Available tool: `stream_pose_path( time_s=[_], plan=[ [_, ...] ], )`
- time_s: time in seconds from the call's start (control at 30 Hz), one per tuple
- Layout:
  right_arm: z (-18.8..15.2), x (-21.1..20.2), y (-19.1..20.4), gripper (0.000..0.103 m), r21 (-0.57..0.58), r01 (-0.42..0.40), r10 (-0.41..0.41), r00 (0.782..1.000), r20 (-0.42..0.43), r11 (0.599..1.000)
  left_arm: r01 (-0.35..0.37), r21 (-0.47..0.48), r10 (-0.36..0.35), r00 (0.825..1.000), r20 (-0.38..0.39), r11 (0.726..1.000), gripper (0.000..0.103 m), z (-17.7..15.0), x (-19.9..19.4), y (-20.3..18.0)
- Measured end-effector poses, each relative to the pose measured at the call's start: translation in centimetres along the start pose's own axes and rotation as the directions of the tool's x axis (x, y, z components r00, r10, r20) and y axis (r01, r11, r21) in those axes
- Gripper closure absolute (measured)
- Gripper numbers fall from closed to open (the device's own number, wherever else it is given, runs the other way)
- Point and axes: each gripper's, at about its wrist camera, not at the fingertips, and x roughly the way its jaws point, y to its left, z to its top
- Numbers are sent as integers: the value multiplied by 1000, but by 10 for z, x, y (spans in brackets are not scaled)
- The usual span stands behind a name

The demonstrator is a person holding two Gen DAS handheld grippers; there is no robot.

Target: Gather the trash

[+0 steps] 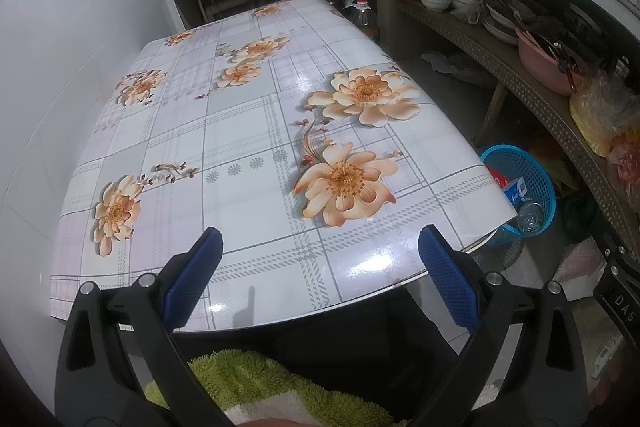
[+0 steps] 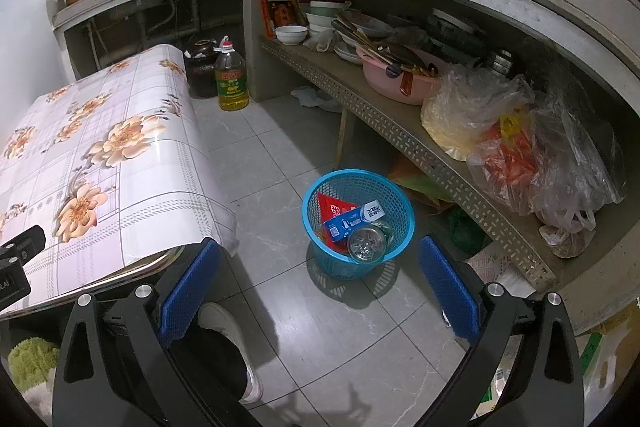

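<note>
Now the trash sits in the blue basket (image 2: 357,223) on the floor right of the surface (image 1: 240,131), both tools (image 1: 320,255) (image 2: 320,263) gape wide and empty, so the job looks done.

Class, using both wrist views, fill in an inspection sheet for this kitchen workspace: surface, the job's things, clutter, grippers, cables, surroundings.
Surface: glossy floral-print tablecloth table; nothing seen lying on it.
Job's things: blue plastic mesh waste basket on the grey tiled floor beside the table; inside it a red packet, a blue-and-white carton and a clear plastic bottle.
Clutter: white crumpled scrap on the floor under the shelf.
Grippers: left gripper open over the table's near edge, holding nothing; right gripper open above the floor near the basket, holding nothing.
Cables: nothing seen.
Surroundings: perforated shelf with bowls, a pink basin and plastic bags; yellow cooking-oil bottle on the floor.
</note>
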Motion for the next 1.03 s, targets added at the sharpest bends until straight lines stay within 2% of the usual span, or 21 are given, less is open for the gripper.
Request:
stream_pose_path(
  time_s=[1.03],
  plan=[
    [1, -2, 4, 7, 4, 0, 0, 1000, 4, 1000, 10, 2, -10, 1000, -8, 1000, 9, 1, 1, -2]
  ],
)
